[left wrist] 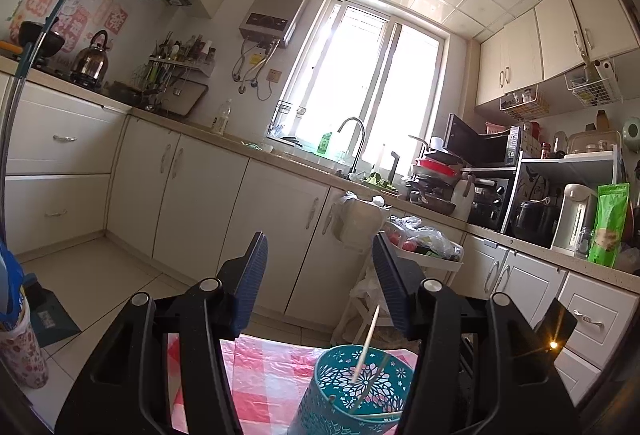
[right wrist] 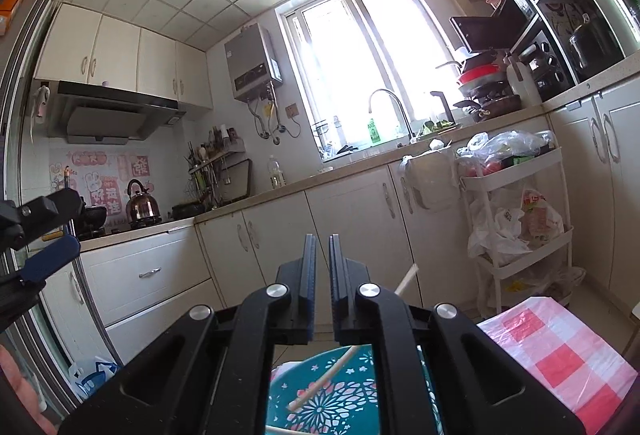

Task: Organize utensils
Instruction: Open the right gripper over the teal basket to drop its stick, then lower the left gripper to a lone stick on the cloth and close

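The teal holder (left wrist: 356,391) stands on the checked cloth (left wrist: 264,375), near its far edge, with 1 chopstick (left wrist: 366,345) leaning inside and another lying across its rim — likely dropped there to gather the utensils upright. The left gripper (left wrist: 320,275) hangs level above it, fingers apart and empty. The right gripper (right wrist: 322,267) hovers over the holder, fingers all but together with nothing between them — it probably let go. Pink wall stickers carry characters, too blurred to read.
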`<state>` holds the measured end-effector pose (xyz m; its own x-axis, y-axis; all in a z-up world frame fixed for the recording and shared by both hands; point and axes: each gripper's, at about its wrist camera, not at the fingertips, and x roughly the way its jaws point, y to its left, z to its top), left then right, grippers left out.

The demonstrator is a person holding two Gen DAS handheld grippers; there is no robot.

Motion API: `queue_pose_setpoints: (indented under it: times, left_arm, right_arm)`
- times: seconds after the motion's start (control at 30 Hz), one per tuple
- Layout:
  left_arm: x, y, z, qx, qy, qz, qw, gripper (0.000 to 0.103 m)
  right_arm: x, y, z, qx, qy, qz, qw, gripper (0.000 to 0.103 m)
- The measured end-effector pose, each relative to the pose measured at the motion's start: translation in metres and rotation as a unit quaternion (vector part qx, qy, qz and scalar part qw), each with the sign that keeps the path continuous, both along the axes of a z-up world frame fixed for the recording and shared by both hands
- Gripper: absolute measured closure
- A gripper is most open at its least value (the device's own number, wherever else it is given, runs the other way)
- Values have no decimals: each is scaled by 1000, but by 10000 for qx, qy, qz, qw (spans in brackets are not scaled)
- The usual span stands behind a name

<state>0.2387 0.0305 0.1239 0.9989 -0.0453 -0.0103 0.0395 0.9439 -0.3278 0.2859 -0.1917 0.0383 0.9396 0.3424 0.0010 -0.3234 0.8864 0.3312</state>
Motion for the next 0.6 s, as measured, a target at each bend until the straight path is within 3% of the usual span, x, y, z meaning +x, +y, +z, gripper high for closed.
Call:
queue_pose_setpoints:
  times: [0.17, 0.5, 0.53, 0.6]
  left_arm:
    - [2, 4, -1, -78, 61, 11, 10000, 51]
    - [8, 20, -1, -241, 226, 184, 9993, 47]
    - [11, 22, -1, -157, 330, 252, 9990, 47]
    - [22, 29, -2, 27, 594, 361, 9976, 37]
  right_arm:
    - [-8, -2, -4, -136, 127, 61, 9998, 95]
    - [-46, -27, -27, -397, 825, 97, 9958, 94]
    - [-52, -31, -29, -421, 923, 102, 9948, 94]
    - [-64, -36, -36, -487, 1130, 58, 9924, 81]
